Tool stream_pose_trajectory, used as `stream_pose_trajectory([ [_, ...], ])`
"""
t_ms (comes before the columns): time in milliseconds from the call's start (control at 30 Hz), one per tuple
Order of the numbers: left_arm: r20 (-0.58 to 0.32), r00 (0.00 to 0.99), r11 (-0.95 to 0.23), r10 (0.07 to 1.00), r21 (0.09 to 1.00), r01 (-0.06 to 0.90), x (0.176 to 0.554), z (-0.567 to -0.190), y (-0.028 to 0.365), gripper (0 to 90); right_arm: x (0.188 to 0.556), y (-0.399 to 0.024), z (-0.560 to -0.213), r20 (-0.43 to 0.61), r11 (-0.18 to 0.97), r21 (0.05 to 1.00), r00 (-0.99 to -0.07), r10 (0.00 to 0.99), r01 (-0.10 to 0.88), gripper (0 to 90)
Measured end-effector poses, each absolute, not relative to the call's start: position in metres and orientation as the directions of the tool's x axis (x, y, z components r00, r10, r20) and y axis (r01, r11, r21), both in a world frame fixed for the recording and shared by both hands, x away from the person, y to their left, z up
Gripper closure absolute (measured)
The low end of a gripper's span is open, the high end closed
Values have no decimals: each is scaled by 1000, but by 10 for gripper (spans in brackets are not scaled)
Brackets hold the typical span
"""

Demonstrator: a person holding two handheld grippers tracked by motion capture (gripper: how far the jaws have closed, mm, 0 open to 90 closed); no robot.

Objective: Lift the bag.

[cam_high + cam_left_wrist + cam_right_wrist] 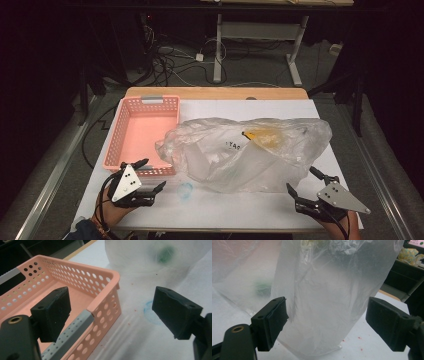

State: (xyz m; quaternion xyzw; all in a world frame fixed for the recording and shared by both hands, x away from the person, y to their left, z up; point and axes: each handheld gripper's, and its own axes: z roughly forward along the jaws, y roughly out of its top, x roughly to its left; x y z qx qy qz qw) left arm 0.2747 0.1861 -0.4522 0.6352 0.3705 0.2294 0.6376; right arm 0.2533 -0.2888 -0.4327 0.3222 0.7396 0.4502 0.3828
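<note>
I see a big clear bag lying across the middle of the white table, with a pink basket touching its left side. My left gripper is wide open and empty at the basket's near right corner. My right gripper is wide open and empty just near of the bag's right end.

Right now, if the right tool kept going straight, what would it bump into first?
Most likely the clear plastic bag. It stands right ahead of the open right tool, between its jaws, with nothing in front of it.
</note>
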Motion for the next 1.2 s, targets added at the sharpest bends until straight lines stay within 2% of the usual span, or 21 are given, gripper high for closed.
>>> stream_pose_trajectory([
  [1200,-186,617,80,765,977,195,279,-452,183,148,254,-291,-429,-278,383,917,-501,819,116,183],
])
